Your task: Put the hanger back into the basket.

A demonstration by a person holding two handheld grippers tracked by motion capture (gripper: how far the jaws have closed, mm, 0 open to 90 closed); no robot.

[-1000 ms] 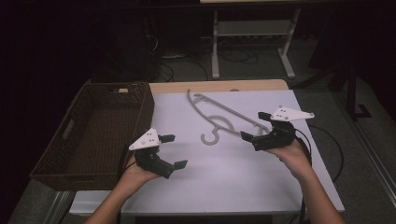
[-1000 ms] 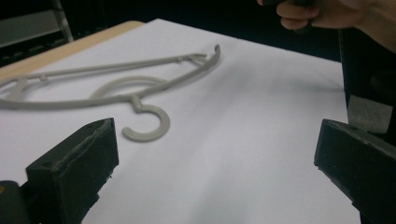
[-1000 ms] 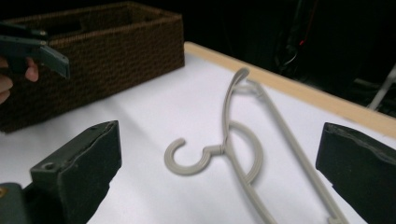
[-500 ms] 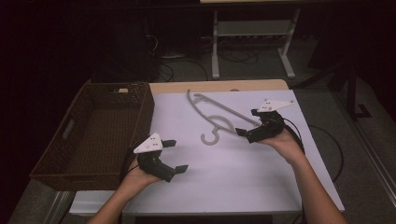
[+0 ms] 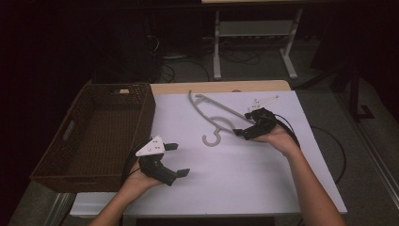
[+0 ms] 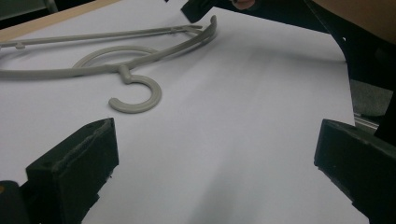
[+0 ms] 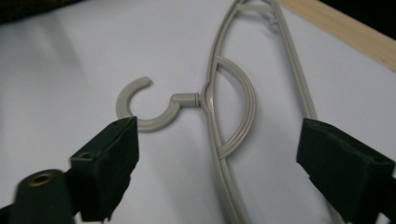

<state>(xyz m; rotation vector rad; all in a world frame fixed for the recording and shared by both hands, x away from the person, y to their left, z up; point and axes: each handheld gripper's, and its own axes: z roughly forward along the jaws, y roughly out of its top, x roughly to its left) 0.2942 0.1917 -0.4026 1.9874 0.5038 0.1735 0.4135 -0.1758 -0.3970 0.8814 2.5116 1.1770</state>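
High view: a grey plastic clothes hanger (image 5: pixel 214 115) is seen lying flat on the white sheet (image 5: pixel 244 174) that covers the wooden table (image 5: pixel 211 87), toward the far middle of the sheet, with its open hook turned toward the person's side. A dark brown woven wicker basket (image 5: pixel 56 155) is placed at the left edge of the table, beside the sheet and well apart from the hanger. The right gripper (image 5: pixel 241 133) is held low over the sheet at the near right end of the hanger, its tips just beside the hanger's arm. Its jaws have just been closing a little, yet they are shown parted and nothing is pressed between the pads. In the right gripper view the hanger (image 7: pixel 212 116) is framed between the two black jaws of the right gripper (image 7: pixel 219 161): the hook lies just above the left jaw, and the two long arms run down between the jaws, free of both pads. The left gripper (image 5: pixel 178 160) is held near the front of the sheet, beside the basket and well apart from the hanger, its jaws spread wide with only bare sheet between them. In the left gripper view the hanger (image 6: pixel 135 91) lies beyond the open jaws of the left gripper (image 6: pixel 215 161).
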